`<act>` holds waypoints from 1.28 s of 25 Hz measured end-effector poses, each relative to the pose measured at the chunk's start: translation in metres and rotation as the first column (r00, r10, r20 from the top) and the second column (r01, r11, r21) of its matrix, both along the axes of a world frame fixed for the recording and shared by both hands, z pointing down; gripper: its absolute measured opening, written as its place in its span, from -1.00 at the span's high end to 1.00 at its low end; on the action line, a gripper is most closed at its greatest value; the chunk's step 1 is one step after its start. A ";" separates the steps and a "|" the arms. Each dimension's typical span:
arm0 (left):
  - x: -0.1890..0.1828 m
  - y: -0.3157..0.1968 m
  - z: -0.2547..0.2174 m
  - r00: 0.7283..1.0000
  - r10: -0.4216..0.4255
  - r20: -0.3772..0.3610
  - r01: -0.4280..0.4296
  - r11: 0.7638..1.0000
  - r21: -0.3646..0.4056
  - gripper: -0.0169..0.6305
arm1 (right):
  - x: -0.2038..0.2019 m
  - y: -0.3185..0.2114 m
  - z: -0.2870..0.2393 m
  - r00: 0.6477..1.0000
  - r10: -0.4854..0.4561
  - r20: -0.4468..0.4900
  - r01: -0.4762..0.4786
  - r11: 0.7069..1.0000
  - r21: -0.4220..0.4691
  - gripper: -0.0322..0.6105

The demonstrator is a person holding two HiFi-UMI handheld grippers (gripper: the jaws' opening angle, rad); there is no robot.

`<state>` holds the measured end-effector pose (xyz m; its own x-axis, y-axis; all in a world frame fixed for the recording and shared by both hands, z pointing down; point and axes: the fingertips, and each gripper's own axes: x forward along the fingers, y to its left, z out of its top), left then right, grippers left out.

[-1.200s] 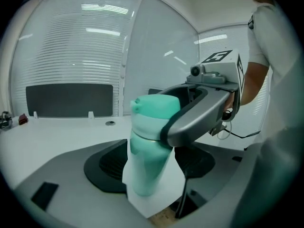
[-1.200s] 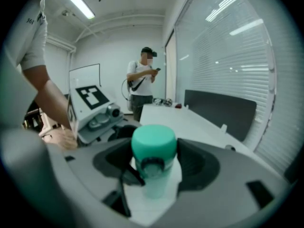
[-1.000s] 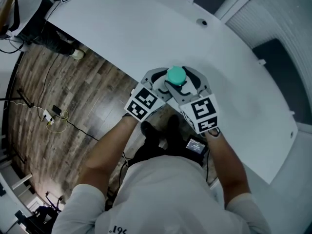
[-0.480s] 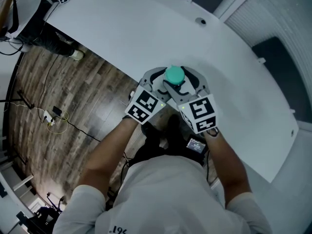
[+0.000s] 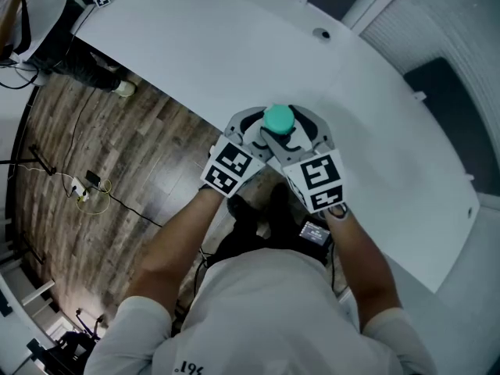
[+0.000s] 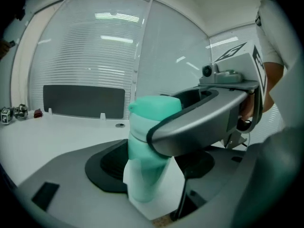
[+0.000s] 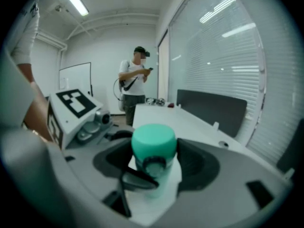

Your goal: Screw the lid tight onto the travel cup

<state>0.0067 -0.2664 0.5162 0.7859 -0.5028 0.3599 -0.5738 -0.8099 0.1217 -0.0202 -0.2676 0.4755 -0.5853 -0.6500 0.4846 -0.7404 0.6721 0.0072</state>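
Gripping, head view: left gripper [image 5: 251,131] and right gripper [image 5: 306,130] come in from either side and meet round the teal lid [image 5: 280,120], at the near edge of the table [image 5: 234,45]. The rest of the table top is bare.
Why both: judged, one gripper braces while the other turns, so nothing spins loose.
Left gripper view, hold: travel cup [image 6: 145,175] stands upright between this gripper's own jaws, which are drawn in narrow on its lower body. Judged to be the bracing grip.
Left gripper view, crossing: a jaw of the right gripper passes in front, higher up at lid level, so the two grips are stacked and do not clash.
Cup place: on the table, right at its edge, with wooden floor showing just below.
Right gripper view, hold: the lid sits between this gripper's jaws, closed narrow against its two sides. High grip, suited to twisting.
Right gripper view, crossing: a jaw of the left gripper runs lower across the cup body.
Progress: lid is on and looks level; how tight, cannot tell.
Background: person [image 7: 135,80] stands far off, not involved.
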 end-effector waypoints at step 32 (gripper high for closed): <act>-0.005 0.005 0.005 0.999 -0.018 0.031 0.019 1.000 -0.016 -0.03 | 0.000 0.003 0.003 0.999 0.035 -0.012 -0.034 0.999 0.007 -0.05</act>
<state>0.0021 -0.2612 0.5211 0.7648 -0.5110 0.3925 -0.5925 -0.7971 0.1168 -0.0198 -0.2645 0.4785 -0.5564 -0.6728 0.4875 -0.7630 0.6461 0.0208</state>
